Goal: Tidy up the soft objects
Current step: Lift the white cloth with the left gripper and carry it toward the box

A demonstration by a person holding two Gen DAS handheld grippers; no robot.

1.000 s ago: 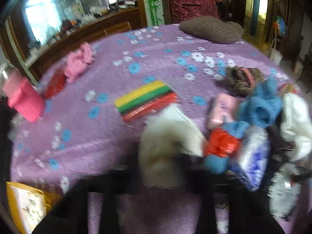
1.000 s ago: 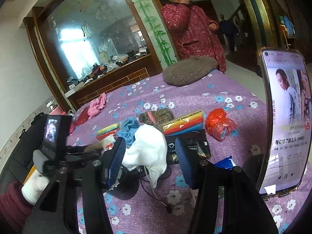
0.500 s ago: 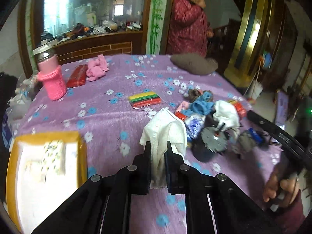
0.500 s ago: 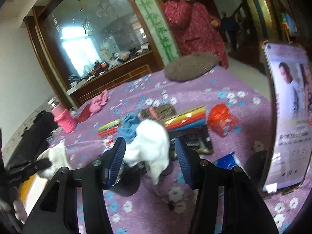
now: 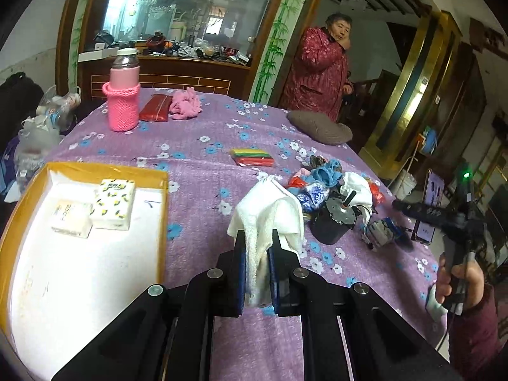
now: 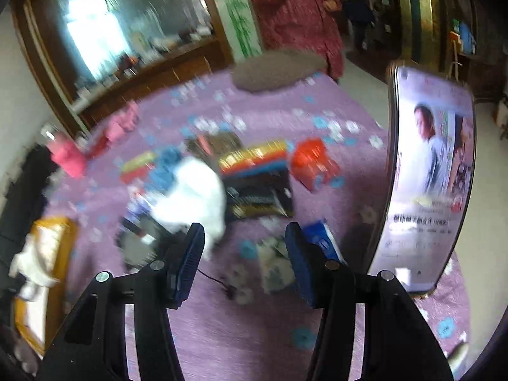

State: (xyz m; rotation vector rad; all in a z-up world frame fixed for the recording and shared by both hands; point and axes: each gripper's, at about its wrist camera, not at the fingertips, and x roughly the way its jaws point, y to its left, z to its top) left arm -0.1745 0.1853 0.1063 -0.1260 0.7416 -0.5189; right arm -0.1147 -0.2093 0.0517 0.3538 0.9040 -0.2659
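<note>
My left gripper (image 5: 257,247) clamps one white cloth (image 5: 270,209) above the purple floral tablecloth (image 5: 197,171), beside one yellow tray (image 5: 31,187) holding two tissue packs (image 5: 112,203). My right gripper (image 6: 243,254) hangs open, empty. One bystander (image 5: 317,73) stands by the mirror.

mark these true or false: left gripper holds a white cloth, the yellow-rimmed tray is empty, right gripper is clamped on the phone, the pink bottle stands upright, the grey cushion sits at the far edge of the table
1. The left gripper holds a white cloth. True.
2. The yellow-rimmed tray is empty. False: two small tissue packs lie in it.
3. The right gripper is clamped on the phone. False: it is open with nothing between its fingers; the phone stands beside it.
4. The pink bottle stands upright. True.
5. The grey cushion sits at the table's far edge. True.
</note>
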